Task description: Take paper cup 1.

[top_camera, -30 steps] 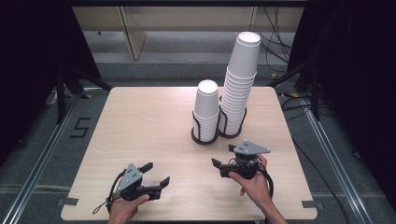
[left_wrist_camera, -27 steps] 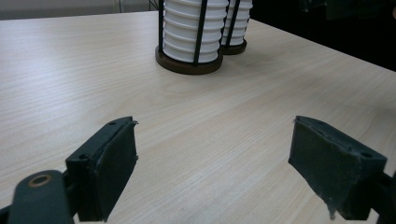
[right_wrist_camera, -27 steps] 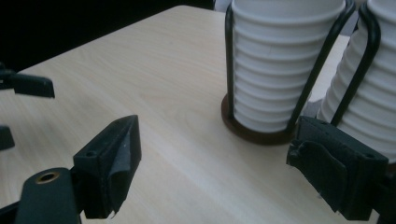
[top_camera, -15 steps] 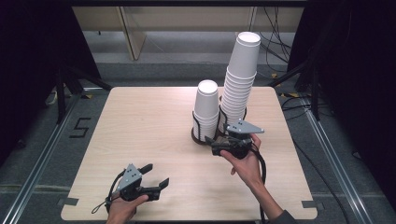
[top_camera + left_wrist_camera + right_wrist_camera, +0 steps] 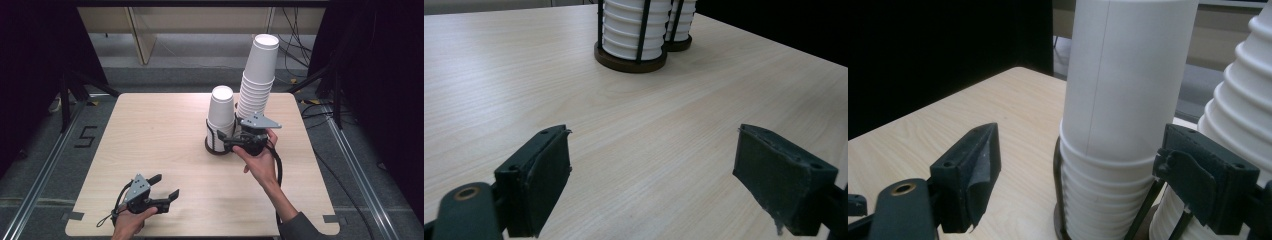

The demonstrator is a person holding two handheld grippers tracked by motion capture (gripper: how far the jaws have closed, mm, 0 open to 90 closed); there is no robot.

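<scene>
Spreading across most of the high view, the pale wooden worktop [image 5: 150, 135] carried two stacks of white paper cups toward its far right part. You had the taller stack [image 5: 257, 75] standing farthest back, leaning a little to the right, and the shorter stack [image 5: 221, 117] just to its left, each seated in a black wire holder on a round dark base [image 5: 215, 148], the two holders side by side and touching or nearly so. Your right gripper [image 5: 231, 141] was up at the shorter stack, held level and pointing left at its lower part; in the right gripper view its fingers [image 5: 970, 175] stood wide apart with the shorter stack [image 5: 1123, 100] between them, neither pad pressing on the cups, and the ribbed side of the taller stack [image 5: 1243, 115] just beyond the right-hand finger. Your left gripper [image 5: 165, 187] sat low at the near left of the worktop, well apart from the cups; its fingers [image 5: 539, 180] were spread open with nothing between them but bare wood, the two holders showing far off at the top of that gripper's view.
</scene>
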